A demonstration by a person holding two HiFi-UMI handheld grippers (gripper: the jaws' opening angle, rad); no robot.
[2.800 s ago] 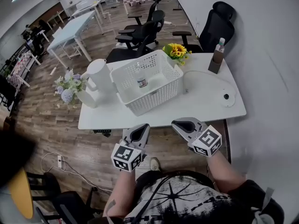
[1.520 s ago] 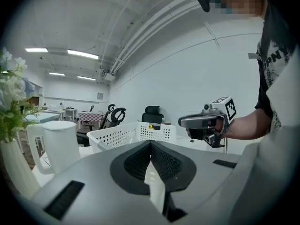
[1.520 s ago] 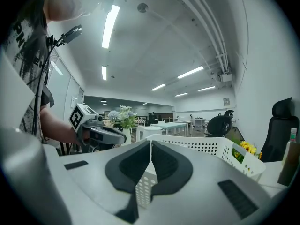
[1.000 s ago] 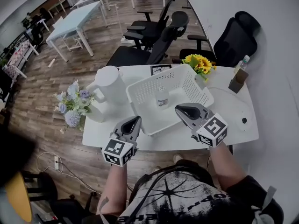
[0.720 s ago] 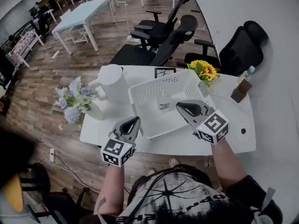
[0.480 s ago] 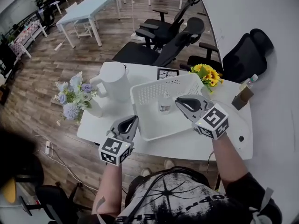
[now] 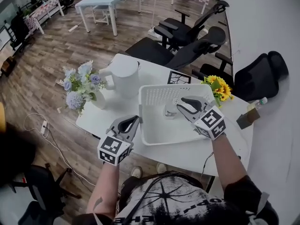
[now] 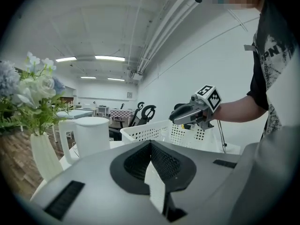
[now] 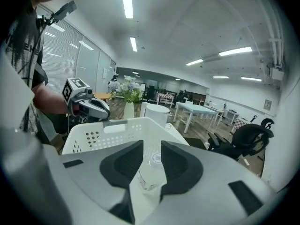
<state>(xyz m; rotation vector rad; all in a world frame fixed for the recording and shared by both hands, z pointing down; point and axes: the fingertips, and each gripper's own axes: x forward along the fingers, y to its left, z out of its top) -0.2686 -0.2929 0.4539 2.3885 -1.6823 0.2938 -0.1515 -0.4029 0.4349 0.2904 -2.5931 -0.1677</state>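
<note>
A white perforated basket (image 7: pixel 159 134) stands on the white table (image 7: pixel 101 121); a small clear bottle (image 7: pixel 170 109) stands upright inside it. My right gripper (image 7: pixel 180 102) hovers over the basket, open, with the clear bottle (image 9: pixel 150 170) showing below, between its jaws and untouched. My left gripper (image 7: pixel 136 119) is shut and empty, held above the table's near edge just left of the basket. From the left gripper view (image 8: pixel 151 146) I see the basket (image 8: pixel 150 131) and the right gripper (image 8: pixel 193 112) above it.
A white kettle (image 7: pixel 124 77) and a vase of pale flowers (image 7: pixel 82 86) stand left of the basket. Sunflowers (image 7: pixel 219 88) and a brown box (image 7: pixel 245 118) sit at the right. Black office chairs (image 7: pixel 187 46) crowd the table's far side.
My right gripper has moved forward over the basket and opened above the bottle. My left gripper has come up to the table beside the basket, still shut.
</note>
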